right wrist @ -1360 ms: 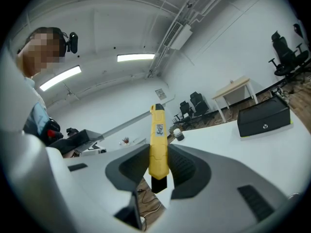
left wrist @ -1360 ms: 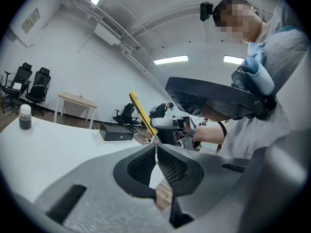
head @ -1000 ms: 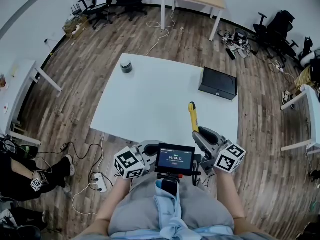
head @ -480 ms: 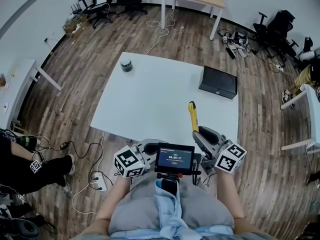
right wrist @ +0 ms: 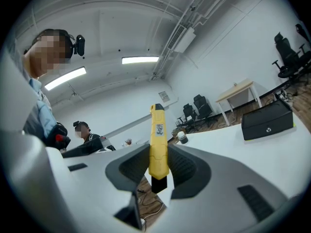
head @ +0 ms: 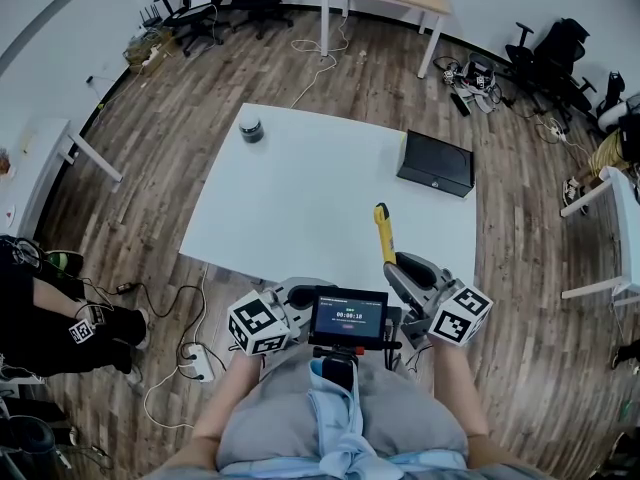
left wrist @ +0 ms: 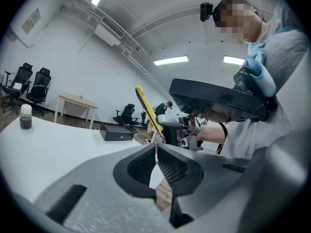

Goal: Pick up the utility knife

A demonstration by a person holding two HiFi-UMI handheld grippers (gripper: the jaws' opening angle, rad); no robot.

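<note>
Nothing moves: the right hand-held gripper stays clamped on the yellow utility knife, the left hand-held gripper closed and empty, so the pickup seems done.

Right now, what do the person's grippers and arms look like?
The left gripper and right gripper match: light-grey moulded bodies, dark mesh-textured pads, and a white cube with black square markers on each. Bare forearms, grey top.

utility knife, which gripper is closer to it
Right. The right gripper is clamped on the near end of the utility knife; the left gripper, shut and empty, sits apart to the knife's left.
</note>
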